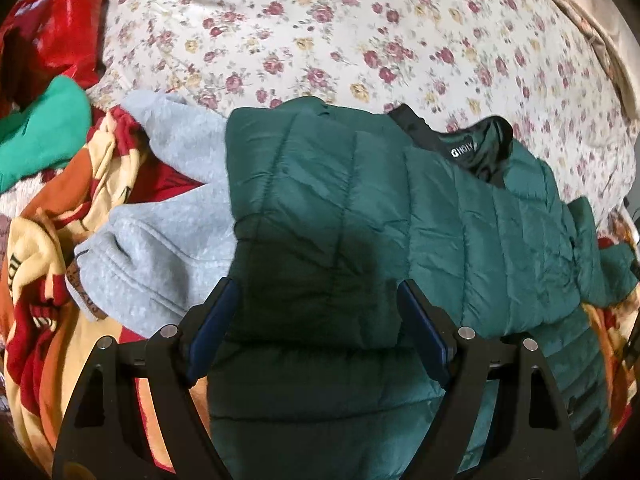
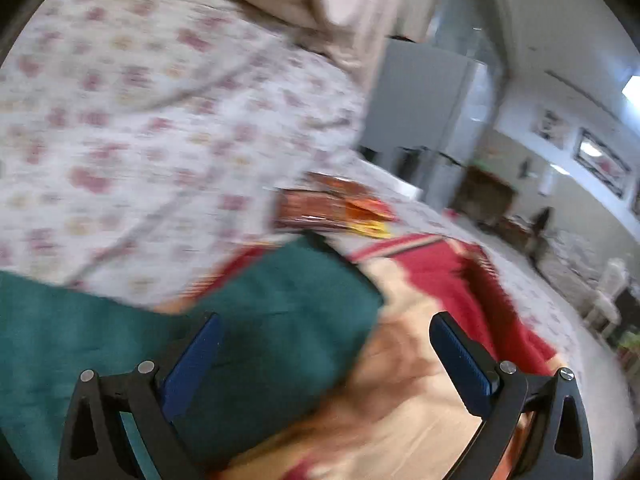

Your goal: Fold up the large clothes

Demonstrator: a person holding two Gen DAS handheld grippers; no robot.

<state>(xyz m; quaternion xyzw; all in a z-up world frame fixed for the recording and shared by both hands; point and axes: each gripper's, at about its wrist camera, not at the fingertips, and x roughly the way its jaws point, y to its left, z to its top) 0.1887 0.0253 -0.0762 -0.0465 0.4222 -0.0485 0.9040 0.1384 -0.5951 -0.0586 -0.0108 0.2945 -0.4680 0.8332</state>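
A dark green quilted puffer jacket (image 1: 440, 216) lies on the bed, its black collar lining with a white label at the far right and a folded part toward me. My left gripper (image 1: 316, 284) is open just above the jacket's near part, with fabric between its blue pads; I cannot tell if it touches. In the blurred right wrist view, my right gripper (image 2: 326, 320) is open and empty over the jacket's edge (image 2: 280, 300) and a red and cream blanket (image 2: 420, 360).
A grey fleece garment (image 1: 168, 216) lies left of the jacket on an orange, red and cream blanket (image 1: 60, 280). Green (image 1: 36, 140) and red (image 1: 60, 24) clothes are at far left. A floral bedspread (image 1: 360, 40) lies beyond. Packets (image 2: 340, 208) lie at the bed's right side.
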